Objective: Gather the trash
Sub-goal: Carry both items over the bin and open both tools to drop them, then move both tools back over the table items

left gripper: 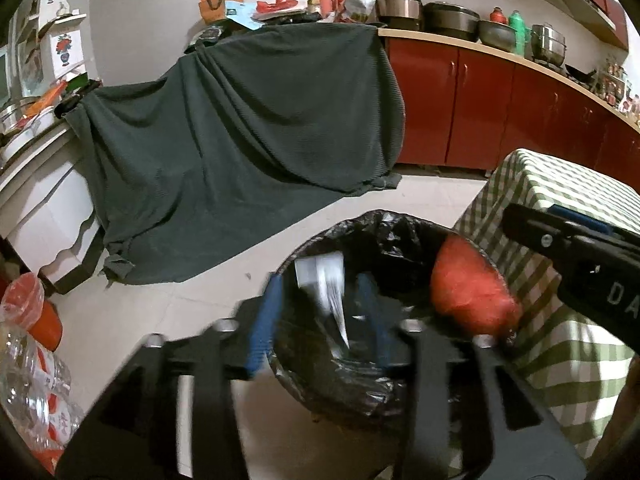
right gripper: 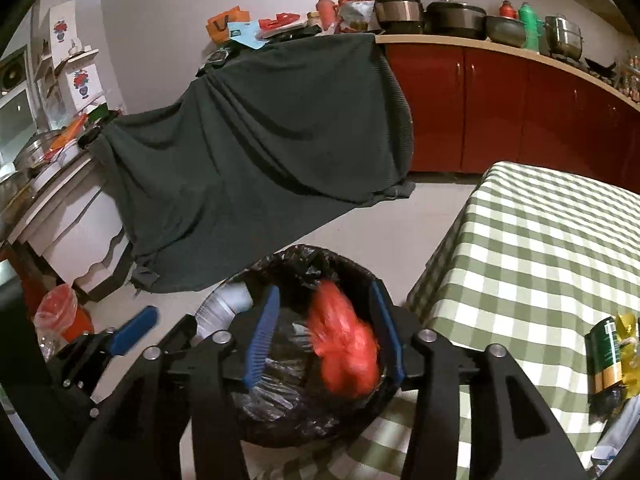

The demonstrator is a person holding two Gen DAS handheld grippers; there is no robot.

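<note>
Your left tool [left gripper: 320, 312] is spread apart over the black-lined bin [left gripper: 372, 240], white paper [left gripper: 326, 284] loose between its fingers. Lower centre, your right tool [right gripper: 324, 336] gapes too, with the red bag [right gripper: 346, 348] blurred between its fingers above the bin.

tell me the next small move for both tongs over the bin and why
Probably lift both clear. The left tongs and right tongs stand open over the bin; the white paper and red bag look blurred, apparently dropping free.
</note>
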